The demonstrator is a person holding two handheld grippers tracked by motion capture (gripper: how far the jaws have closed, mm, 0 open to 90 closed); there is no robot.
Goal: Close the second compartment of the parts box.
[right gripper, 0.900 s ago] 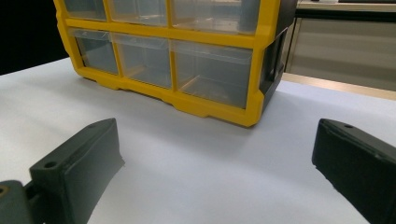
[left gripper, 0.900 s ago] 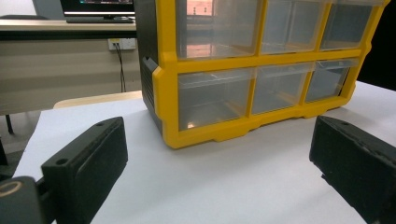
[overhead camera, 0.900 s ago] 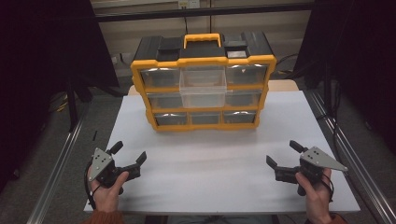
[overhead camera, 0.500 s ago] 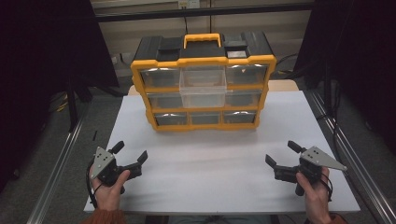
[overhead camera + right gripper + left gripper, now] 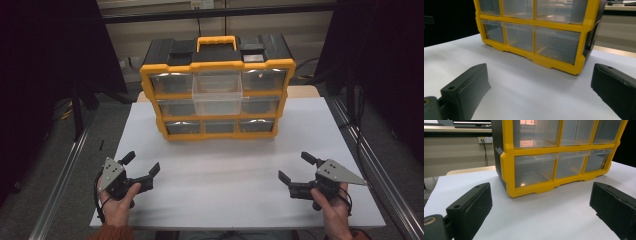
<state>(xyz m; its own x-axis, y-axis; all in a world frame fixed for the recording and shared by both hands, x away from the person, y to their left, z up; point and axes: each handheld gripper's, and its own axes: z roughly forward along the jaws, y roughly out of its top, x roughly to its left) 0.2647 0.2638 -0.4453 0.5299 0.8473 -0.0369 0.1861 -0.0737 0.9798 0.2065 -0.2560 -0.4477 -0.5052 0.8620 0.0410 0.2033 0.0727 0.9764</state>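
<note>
Near edge of white worktop [image 5: 220,195]: left gripper [image 5: 142,166] in the person's left hand [image 5: 117,202], jaws spread apart, nothing between them. Right gripper [image 5: 296,169] in the right hand [image 5: 334,212], jaws likewise released and empty. Both well apart, pointing inward and forward. Farther back, centre: yellow-and-black drawer cabinet [image 5: 217,87] standing upright, clear drawers in three rows. Middle drawer [image 5: 217,92] of the upper rows pulled partly out. Yellow carry handle [image 5: 217,42] on top.

Left hand-held gripper [image 5: 141,169] jaws wide apart (empty); right hand-held gripper [image 5: 296,168] likewise.
</note>
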